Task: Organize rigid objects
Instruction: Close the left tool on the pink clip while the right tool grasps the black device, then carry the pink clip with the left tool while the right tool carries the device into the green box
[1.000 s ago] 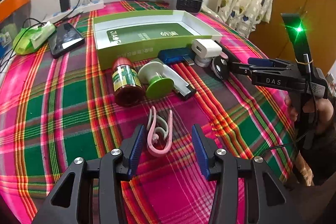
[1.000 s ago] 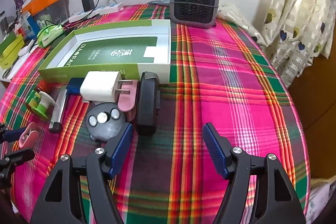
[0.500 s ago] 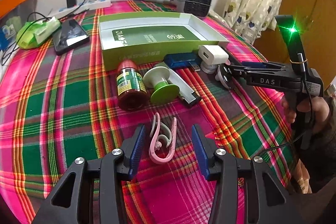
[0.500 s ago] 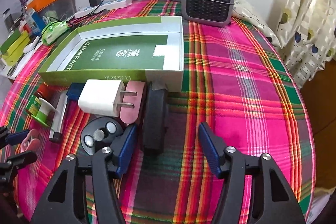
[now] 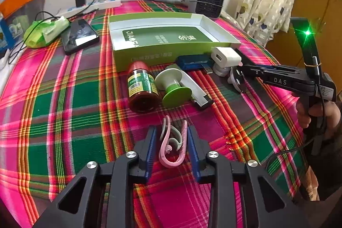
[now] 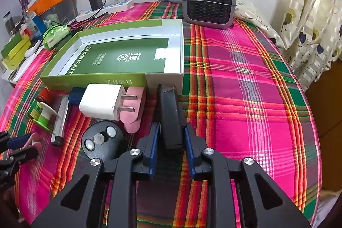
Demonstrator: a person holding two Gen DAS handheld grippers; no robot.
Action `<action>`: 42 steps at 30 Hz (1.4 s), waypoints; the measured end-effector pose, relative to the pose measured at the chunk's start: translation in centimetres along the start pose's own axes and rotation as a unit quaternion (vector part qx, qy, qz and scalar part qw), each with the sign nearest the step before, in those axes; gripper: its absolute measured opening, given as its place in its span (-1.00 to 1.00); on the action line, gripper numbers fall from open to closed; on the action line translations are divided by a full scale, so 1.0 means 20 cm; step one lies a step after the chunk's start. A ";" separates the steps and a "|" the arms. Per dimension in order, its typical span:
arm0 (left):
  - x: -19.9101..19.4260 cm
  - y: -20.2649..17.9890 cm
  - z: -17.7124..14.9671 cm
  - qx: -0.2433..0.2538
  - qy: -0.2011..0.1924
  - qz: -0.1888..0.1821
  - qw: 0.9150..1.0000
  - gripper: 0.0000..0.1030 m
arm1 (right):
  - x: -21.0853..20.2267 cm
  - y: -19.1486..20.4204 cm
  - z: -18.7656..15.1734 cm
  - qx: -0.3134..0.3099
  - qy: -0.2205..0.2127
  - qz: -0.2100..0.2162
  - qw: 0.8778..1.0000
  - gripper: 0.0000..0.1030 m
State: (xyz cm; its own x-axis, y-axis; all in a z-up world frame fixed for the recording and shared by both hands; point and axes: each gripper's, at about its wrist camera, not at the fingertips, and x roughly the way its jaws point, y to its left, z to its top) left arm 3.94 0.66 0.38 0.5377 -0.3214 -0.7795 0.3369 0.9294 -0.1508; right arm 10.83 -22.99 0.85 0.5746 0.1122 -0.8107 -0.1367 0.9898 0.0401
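Left gripper (image 5: 171, 140) is closing around the pink clip (image 5: 172, 143), pads just beside it, contact not clear; right gripper (image 6: 172, 137) clamps the near end of the black bar (image 6: 170, 114). Risks: the springy clip could squirt out, and the bar, gripped only at its tail, may pivot into the white charger (image 6: 100, 102) at 10 o'clock. The green box (image 6: 119, 59) waits at 12 o'clock on the desk (image 6: 245, 87)

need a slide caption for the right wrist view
Right gripper closed around a long black object on the plaid tablecloth, beside a white charger and empty green box.
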 end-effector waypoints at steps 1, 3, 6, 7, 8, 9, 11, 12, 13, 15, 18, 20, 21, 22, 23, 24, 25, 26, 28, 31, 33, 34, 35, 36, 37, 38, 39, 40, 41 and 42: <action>0.00 0.00 0.00 -0.002 0.000 0.000 1.000 -0.54 | 0.00 0.00 0.00 0.001 0.000 0.000 1.000 -0.53; 0.00 0.00 -0.01 -0.003 -0.001 -0.001 1.000 -0.54 | 0.00 0.00 0.00 -0.001 -0.001 -0.001 1.000 -0.53; -0.01 0.00 -0.01 -0.002 -0.001 0.001 1.000 -0.54 | -0.01 0.01 -0.01 -0.003 -0.001 -0.003 1.000 -0.54; -0.01 0.00 -0.01 -0.001 -0.001 0.001 1.000 -0.54 | -0.01 0.01 -0.01 -0.003 -0.001 -0.003 1.000 -0.54; -0.01 0.00 -0.01 -0.001 -0.001 0.002 1.000 -0.54 | -0.01 0.01 -0.01 -0.002 -0.002 -0.003 1.000 -0.54; -0.01 0.00 -0.01 -0.001 -0.002 0.001 1.000 -0.55 | -0.01 0.01 -0.02 -0.002 -0.002 -0.003 1.000 -0.54; -0.01 0.00 -0.02 -0.002 -0.001 0.001 1.000 -0.55 | -0.02 0.01 -0.02 -0.002 -0.002 -0.003 1.000 -0.54; -0.01 0.00 -0.01 -0.002 -0.002 0.001 1.000 -0.55 | -0.02 0.01 -0.02 -0.002 -0.002 -0.004 1.000 -0.54; -0.01 0.00 -0.01 -0.003 -0.001 0.001 1.000 -0.55 | -0.02 0.01 -0.02 -0.002 -0.002 -0.004 1.000 -0.54; -0.01 0.00 -0.02 -0.004 -0.001 0.001 1.000 -0.55 | -0.03 0.01 -0.03 -0.001 -0.003 -0.005 1.000 -0.54; -0.01 0.00 -0.02 -0.004 -0.001 0.001 1.000 -0.55 | -0.05 0.01 -0.04 0.003 -0.007 -0.005 1.000 -0.54; -0.02 0.00 -0.02 -0.003 -0.002 0.001 1.000 -0.55 | -0.06 0.01 -0.05 0.005 -0.012 -0.006 1.000 -0.54; -0.02 0.00 -0.02 -0.004 -0.002 0.002 1.000 -0.55 | -0.07 0.01 -0.05 0.006 -0.014 -0.005 1.000 -0.54; -0.03 0.00 -0.02 -0.004 -0.004 0.002 1.000 -0.55 | -0.08 0.01 -0.05 0.007 -0.016 -0.004 1.000 -0.54; -0.04 0.00 -0.02 -0.004 -0.006 0.002 1.000 -0.55 | -0.09 0.01 -0.05 0.008 -0.018 -0.005 1.000 -0.54; -0.04 0.00 -0.02 -0.004 -0.008 0.002 1.000 -0.55 | -0.10 0.01 -0.05 0.008 -0.020 -0.005 1.000 -0.54; -0.05 -0.01 -0.02 -0.003 -0.011 0.003 1.000 -0.55 | -0.11 0.01 -0.05 0.009 -0.021 -0.004 1.000 -0.54; -0.06 -0.01 -0.02 -0.003 -0.012 0.003 1.000 -0.55 | -0.11 0.01 -0.05 0.009 -0.022 -0.003 1.000 -0.54; -0.08 -0.01 -0.01 -0.001 -0.017 0.005 1.000 -0.55 | -0.13 0.02 -0.05 0.008 -0.024 -0.002 1.000 -0.54; -0.12 -0.02 0.01 0.005 -0.026 0.012 1.000 -0.55 | -0.17 0.02 -0.05 0.007 -0.032 -0.003 0.999 -0.54; -0.14 -0.02 0.03 0.007 -0.033 0.015 0.999 -0.55 | -0.19 0.02 -0.03 0.008 -0.036 -0.002 0.999 -0.54; -0.15 -0.02 0.04 0.007 -0.036 0.017 0.999 -0.55 | -0.19 0.02 -0.03 0.007 -0.038 -0.002 0.999 -0.54; -0.16 -0.02 0.06 0.009 -0.040 0.021 0.999 -0.55 | -0.20 0.02 -0.02 0.006 -0.040 -0.002 0.999 -0.54; -0.17 -0.02 0.07 0.010 -0.043 0.024 0.999 -0.55 | -0.21 0.02 -0.01 0.004 -0.042 -0.003 0.999 -0.54; -0.17 -0.02 0.08 0.009 -0.045 0.026 0.999 -0.55 | -0.21 0.02 0.00 0.002 -0.044 -0.003 0.999 -0.54; -0.17 -0.01 0.10 0.009 -0.047 0.027 0.998 -0.55 | -0.22 0.02 0.01 0.001 -0.046 -0.003 0.999 -0.54; -0.17 0.00 0.12 0.008 -0.049 0.027 0.998 -0.55 | -0.23 0.02 0.02 0.000 -0.047 -0.003 0.999 -0.54; -0.17 0.00 0.13 0.007 -0.051 0.028 0.998 -0.55 | -0.23 0.02 0.03 -0.001 -0.048 -0.003 0.999 -0.54; -0.17 0.01 0.15 0.007 -0.052 0.028 0.998 -0.55 | -0.23 0.02 0.05 -0.002 -0.049 -0.003 0.999 -0.54; -0.17 0.01 0.17 0.008 -0.054 0.028 0.998 -0.55 | -0.23 0.02 0.05 -0.003 -0.050 -0.003 0.999 -0.54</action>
State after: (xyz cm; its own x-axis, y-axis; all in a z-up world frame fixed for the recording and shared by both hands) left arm 4.85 1.39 5.06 0.6352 -0.2879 -0.7167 0.3159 0.9436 -0.0991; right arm 8.97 -23.09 5.25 0.6538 0.1143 -0.7480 -0.1369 0.9901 0.0317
